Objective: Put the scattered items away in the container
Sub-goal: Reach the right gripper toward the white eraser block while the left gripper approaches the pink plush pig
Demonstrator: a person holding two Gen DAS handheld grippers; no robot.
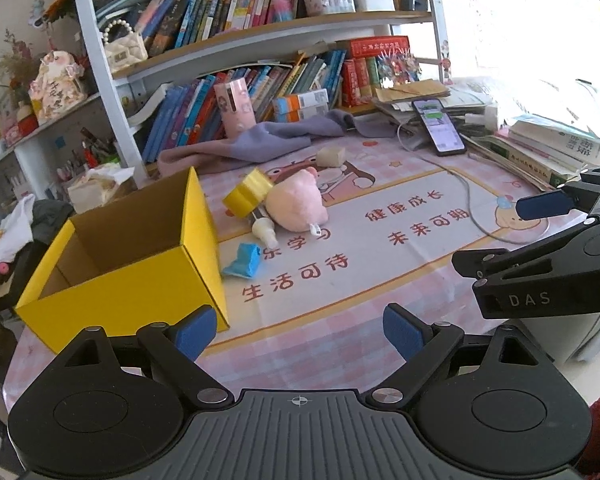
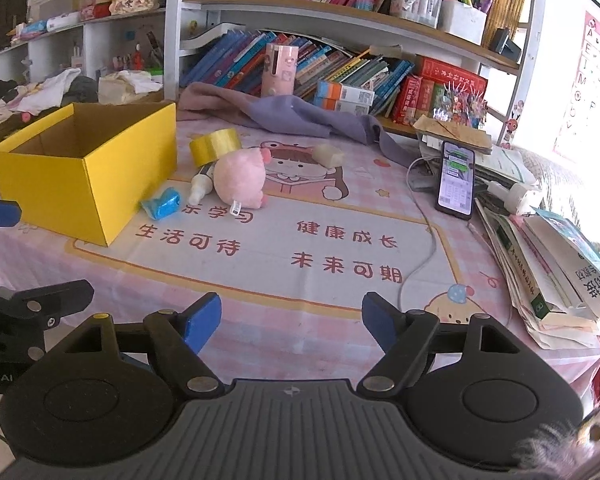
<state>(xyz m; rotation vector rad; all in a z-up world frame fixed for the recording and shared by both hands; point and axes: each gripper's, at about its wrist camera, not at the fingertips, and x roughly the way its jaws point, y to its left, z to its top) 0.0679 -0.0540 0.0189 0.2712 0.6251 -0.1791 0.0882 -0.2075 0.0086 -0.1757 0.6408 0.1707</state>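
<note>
An open yellow cardboard box [image 1: 132,280] [image 2: 60,176] stands at the left of the pink table mat, with no items visible inside. Beside it lie a yellow tape roll [image 1: 248,196] [image 2: 216,144], a pink plush toy [image 1: 296,204] [image 2: 240,180], a small white bottle [image 1: 264,230] [image 2: 200,188] and a crumpled blue wrapper [image 1: 244,262] [image 2: 162,204]. A beige block [image 1: 331,156] [image 2: 329,155] rests farther back. My left gripper [image 1: 300,316] [image 2: 56,250] hovers open near the box's front corner. My right gripper [image 2: 291,308] [image 1: 488,234] is open over the mat's near edge, holding nothing.
A lit phone [image 2: 456,178] leans on papers at the right, its white cable [image 2: 420,256] trailing across the mat. A purple cloth [image 2: 292,116] and pink cup [image 2: 280,70] sit at the back under bookshelves. Stacked books [image 2: 552,272] line the right edge.
</note>
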